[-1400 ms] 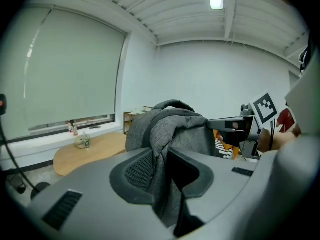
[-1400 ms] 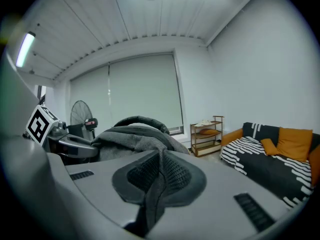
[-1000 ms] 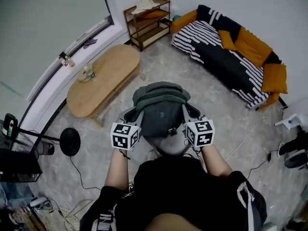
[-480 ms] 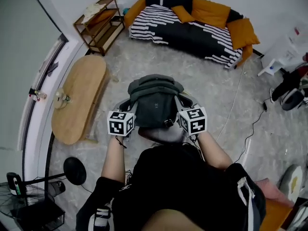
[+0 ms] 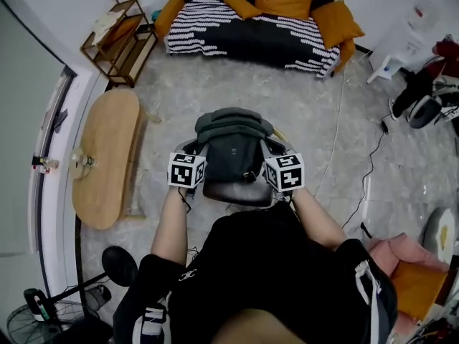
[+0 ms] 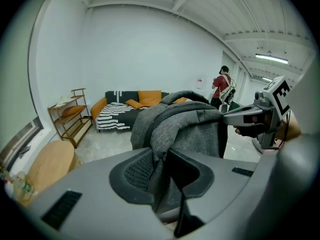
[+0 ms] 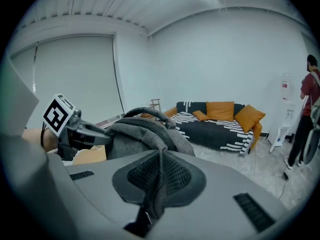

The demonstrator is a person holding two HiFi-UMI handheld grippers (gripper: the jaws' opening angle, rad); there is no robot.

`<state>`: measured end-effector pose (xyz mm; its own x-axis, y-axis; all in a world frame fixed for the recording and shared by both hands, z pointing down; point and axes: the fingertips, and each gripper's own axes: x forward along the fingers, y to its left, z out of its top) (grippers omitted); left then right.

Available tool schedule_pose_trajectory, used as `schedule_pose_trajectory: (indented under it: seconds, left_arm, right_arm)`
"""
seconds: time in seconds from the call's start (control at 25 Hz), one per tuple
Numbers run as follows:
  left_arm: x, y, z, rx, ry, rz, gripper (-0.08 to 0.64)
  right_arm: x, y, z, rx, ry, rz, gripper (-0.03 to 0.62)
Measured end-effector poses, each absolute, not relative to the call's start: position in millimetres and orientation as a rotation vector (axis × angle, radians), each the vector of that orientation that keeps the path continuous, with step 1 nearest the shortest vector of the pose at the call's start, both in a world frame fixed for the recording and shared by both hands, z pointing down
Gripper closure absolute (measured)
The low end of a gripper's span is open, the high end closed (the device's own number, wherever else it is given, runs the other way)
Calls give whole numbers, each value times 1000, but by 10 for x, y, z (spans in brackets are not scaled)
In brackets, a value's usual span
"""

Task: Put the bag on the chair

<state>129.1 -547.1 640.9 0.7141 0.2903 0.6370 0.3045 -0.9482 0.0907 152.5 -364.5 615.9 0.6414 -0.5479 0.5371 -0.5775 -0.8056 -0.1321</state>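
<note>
The left claw (image 5: 195, 155) is clamped on a thick fold of the grey backpack (image 5: 233, 145), a hold on loose cloth rather than on a strap. The likeliest failure starts there: if the fold slides out, the backpack would swing toward 3 o'clock and hang lopsided from the other side. The backpack hangs between the two claws, directly over the dark seat of the chair (image 5: 240, 193), which shows at its 6 o'clock edge (whether it already rests on the seat I cannot tell). The right claw (image 5: 276, 156) is pinched nearly together on a thin pleat of the same fabric, and so slim a bite could pull free under the load. Letting go on one side before the other could also roll the backpack off the seat's edge. Around it, the oval wooden table (image 5: 104, 156) lies at 9 o'clock, a wooden shelf (image 5: 118, 27) at 11 o'clock, the striped sofa (image 5: 251, 31) at 12 o'clock and a cable on the floor (image 5: 369, 170) at 3 o'clock. All of these are well apart from the chair, and nothing stands between backpack and seat. A person in a red top (image 6: 220, 85) stands far off by the back wall.
</note>
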Motion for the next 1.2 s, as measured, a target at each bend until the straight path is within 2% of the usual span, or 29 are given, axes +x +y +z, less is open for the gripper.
schedule_pose_trajectory:
  seconds: [0.84,1.2]
  left_arm:
    - [1653,-4756,7444,-2701,-632,-1389,456]
    - [1744,-4859,7521,-2764,-519,-1373,431]
  right_arm:
    - [1884,-2913,7101,2685,-790,1196,554]
    - [2028,-3000,7171,2617,-891,1125,540]
